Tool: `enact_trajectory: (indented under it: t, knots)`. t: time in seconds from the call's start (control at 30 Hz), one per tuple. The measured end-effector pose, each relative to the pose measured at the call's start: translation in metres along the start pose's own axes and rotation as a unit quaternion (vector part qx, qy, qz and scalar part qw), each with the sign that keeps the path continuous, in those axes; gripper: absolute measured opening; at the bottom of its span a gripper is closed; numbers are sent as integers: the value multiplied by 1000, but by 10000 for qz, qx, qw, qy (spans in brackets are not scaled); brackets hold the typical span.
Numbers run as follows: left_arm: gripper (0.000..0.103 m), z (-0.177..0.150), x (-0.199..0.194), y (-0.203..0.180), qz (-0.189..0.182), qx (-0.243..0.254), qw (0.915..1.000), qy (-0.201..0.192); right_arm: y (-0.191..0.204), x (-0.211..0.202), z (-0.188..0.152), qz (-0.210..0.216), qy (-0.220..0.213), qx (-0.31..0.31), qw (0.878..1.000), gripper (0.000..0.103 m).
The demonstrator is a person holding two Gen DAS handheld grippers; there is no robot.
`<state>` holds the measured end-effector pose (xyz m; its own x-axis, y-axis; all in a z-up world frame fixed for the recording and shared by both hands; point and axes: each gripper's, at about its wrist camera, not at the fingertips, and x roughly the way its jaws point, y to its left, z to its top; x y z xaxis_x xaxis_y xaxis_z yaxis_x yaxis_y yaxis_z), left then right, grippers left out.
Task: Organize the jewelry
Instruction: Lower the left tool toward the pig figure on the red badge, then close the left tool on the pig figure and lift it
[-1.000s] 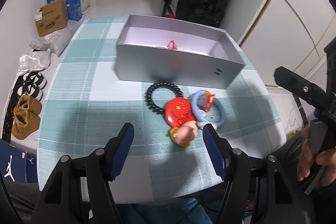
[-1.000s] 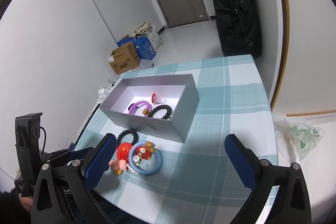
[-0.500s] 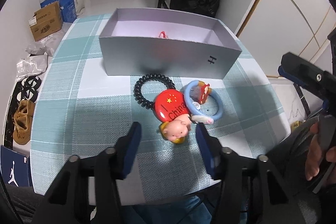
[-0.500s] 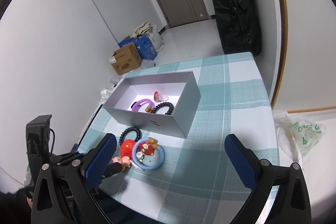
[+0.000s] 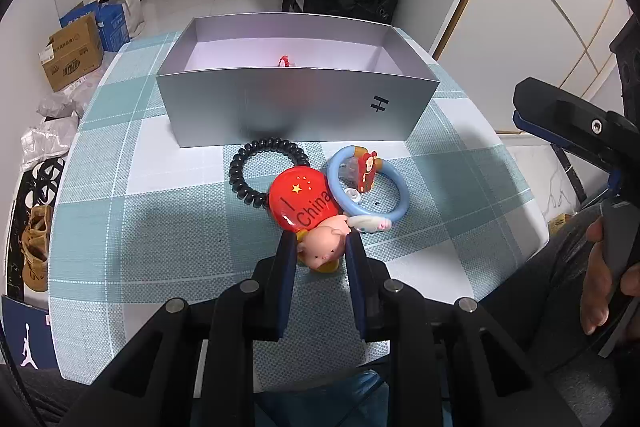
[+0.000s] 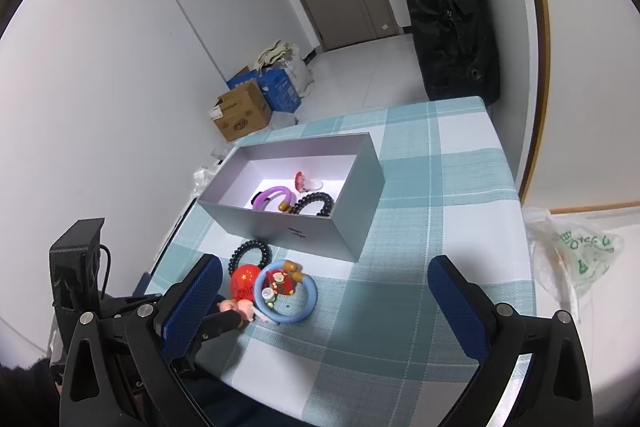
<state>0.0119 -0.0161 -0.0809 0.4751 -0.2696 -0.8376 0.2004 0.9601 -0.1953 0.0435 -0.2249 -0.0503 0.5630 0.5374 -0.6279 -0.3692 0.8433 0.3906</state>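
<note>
Pinching pig charm [image 5: 322, 253] in left gripper [image 5: 320, 247] jaws, right gripper [image 6: 324, 291] jaws wide, checked tablecloth [image 6: 432, 227], white walls.

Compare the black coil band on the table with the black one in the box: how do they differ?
Place: the black coil band on the table lies outside the grey box, against its front wall; the black coil band in the box lies inside on the floor.
Neighbours: the table one is partly covered by the red pig charm, held in the left tongs; the boxed one sits beside a purple bracelet.
Both are black spiral rings lying flat.
</note>
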Motion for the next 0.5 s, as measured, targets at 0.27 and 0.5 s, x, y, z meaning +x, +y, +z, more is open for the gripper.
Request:
enact_trajectory:
  t: [0.27,0.5]
  knots:
    - [19,3,-5,-2,-91,-12,9999,-51,0,2,-1,-7,41,-6,10000,103]
    - [19,4,-15,-1,-174,-86,9996,-220,-1,5,-2,-22,100,6,9999,103]
